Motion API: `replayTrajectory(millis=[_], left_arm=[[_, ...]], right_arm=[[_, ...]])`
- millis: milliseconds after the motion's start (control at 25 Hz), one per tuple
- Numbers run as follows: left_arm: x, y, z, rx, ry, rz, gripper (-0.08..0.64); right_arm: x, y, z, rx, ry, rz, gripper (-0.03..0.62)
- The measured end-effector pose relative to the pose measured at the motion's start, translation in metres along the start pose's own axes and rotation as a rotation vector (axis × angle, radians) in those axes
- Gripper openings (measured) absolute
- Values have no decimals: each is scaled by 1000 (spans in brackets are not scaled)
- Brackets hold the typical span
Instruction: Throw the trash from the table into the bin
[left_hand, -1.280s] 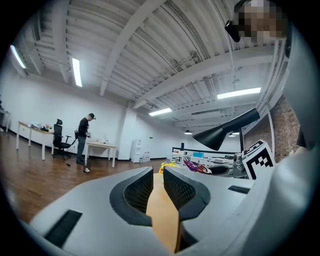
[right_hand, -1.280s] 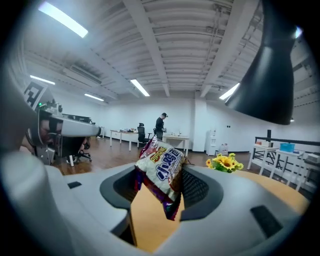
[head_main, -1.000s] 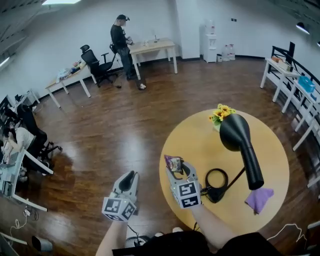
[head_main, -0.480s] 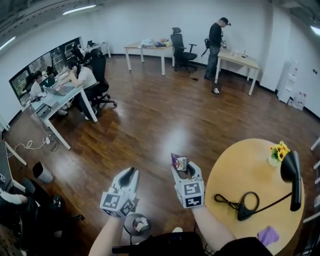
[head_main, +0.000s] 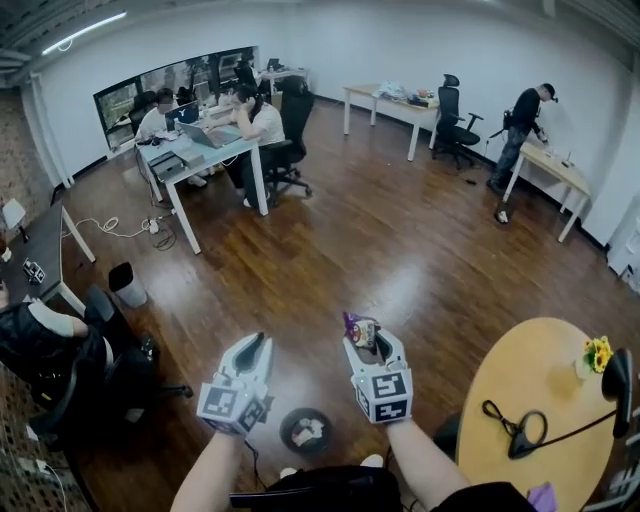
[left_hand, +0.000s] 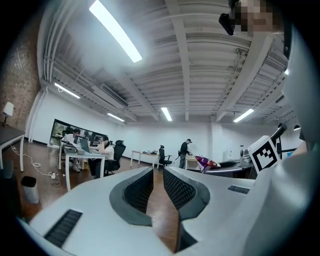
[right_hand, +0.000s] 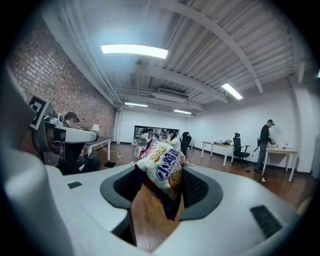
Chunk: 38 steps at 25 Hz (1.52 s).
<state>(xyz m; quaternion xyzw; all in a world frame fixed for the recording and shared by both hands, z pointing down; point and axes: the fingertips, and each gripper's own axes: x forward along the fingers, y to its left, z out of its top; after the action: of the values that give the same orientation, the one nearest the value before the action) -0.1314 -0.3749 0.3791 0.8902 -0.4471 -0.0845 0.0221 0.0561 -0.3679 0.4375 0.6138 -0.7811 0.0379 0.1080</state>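
A: In the head view, where is the trash?
B: The bag (head_main: 357, 326) is in the right gripper (head_main: 364, 338). The fingers pinch it tight. The bag pokes out past the tips, away from the person.
A: And the bin?
B: The bin (head_main: 306, 432) sits on the floor, low in the picture, close to the person's feet. It is between the two arms. The bag is further out than the bin and a bit to its right. So I think the right hand must come back and a little left, to get over the bin, before it lets go.
A: What about the other hand?
B: The left gripper (head_main: 256, 346) is just beside the right one, with nothing in it. The table (head_main: 540, 390) is off to the right of the right arm.
A: What does the left gripper view show?
B: Its fingers (left_hand: 138, 190) are only a little apart. Just floor shows in the gap. Off to the right you can see the bag (left_hand: 205, 162) sticking out.
A: And the right gripper view?
B: The fingers (right_hand: 192, 186) squeeze the bag (right_hand: 162, 167) from both sides. The bag stands tall, with its long side going up. The bin is not in this view. I guess it is lower down, back near the person.
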Motion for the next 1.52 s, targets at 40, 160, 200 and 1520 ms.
replayTrajectory(millis=[40,160,200,1520], left_arm=[[-14,8,-2,-3,-7,17,58],[-53,30,-20,-26,24,62,58],[-66,36,-29,-38,46,73,58],[-218,37,-330,-351,568,352,58]], right_arm=[[1,13,-4,0,8,16,227],[6,53,-22,10,34,54,227],[7,67,-30,13,48,66,227],[-34,186,-429,-15,869,355,229]])
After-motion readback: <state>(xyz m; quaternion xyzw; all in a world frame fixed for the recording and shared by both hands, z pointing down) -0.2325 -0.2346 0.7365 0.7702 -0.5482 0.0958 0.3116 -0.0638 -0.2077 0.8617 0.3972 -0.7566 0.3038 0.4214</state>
